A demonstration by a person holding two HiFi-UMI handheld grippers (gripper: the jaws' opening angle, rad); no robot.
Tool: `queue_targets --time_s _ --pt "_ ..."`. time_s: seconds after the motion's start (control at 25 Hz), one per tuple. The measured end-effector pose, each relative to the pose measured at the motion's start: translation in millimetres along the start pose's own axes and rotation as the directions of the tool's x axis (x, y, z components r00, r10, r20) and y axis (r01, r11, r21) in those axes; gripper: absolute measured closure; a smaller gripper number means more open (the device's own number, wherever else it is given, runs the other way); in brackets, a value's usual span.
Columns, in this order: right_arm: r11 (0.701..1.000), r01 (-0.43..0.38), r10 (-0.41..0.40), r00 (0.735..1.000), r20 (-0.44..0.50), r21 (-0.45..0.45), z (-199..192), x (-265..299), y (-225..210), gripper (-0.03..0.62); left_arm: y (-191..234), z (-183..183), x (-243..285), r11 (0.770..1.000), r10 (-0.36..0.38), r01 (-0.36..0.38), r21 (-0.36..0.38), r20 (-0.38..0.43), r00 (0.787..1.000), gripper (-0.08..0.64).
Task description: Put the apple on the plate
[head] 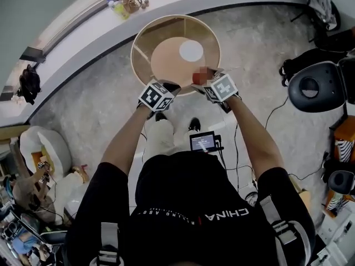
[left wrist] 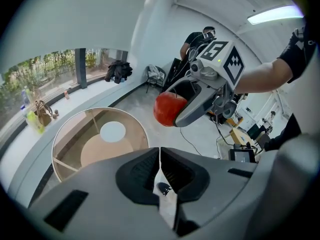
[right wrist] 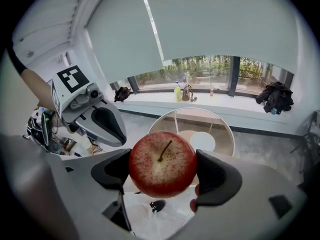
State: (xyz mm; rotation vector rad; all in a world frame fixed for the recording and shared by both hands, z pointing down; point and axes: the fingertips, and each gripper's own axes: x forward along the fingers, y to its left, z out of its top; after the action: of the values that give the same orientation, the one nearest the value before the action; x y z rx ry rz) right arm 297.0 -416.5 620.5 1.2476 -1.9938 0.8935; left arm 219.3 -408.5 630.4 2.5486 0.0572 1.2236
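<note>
A red apple (right wrist: 162, 164) with its stem towards the camera sits clamped between the two jaws of my right gripper (head: 203, 81). It hangs in the air just before the near rim of the round glass table (head: 143, 36). A small white plate (head: 191, 50) lies on the table, right of the middle; it also shows past the apple as the plate (right wrist: 202, 141). My left gripper (left wrist: 159, 156) is shut with nothing in it, and floats a little left of the apple (left wrist: 167, 109), over the table's near edge.
A wooden lower shelf (head: 172, 62) shows through the glass top. Bottles and a basket (head: 128, 3) stand on the curved window ledge beyond. A black chair (head: 316, 85) stands to the right, with a small screen (head: 203, 141) and cables on the floor by the person's feet.
</note>
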Motion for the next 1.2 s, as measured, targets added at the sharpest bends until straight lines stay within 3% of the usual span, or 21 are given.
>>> queue_targets --time_s 0.28,0.44,0.64,0.88,1.2 --pt "0.998 0.021 -0.025 0.997 -0.069 -0.061 -3 69 -35 0.206 63 -16 51 1.0 -0.027 0.027 0.005 -0.105 0.994 0.535" --pt "0.997 0.077 -0.078 0.996 -0.041 -0.032 8 133 -79 0.206 135 -5 96 0.997 0.055 -0.054 0.05 -0.037 0.998 0.535" --pt "0.989 0.148 -0.148 0.989 -0.016 -0.009 13 216 -144 0.206 217 8 166 0.995 0.096 -0.097 0.015 0.056 0.994 0.535" --pt "0.975 0.216 -0.217 0.976 -0.001 0.045 -2 302 -206 0.206 294 -9 229 0.971 0.237 -0.238 0.003 0.046 0.97 0.535" --pt "0.961 0.244 -0.243 0.97 -0.018 0.131 -4 368 -257 0.206 335 -13 274 0.975 0.221 -0.222 0.004 0.037 0.974 0.535"
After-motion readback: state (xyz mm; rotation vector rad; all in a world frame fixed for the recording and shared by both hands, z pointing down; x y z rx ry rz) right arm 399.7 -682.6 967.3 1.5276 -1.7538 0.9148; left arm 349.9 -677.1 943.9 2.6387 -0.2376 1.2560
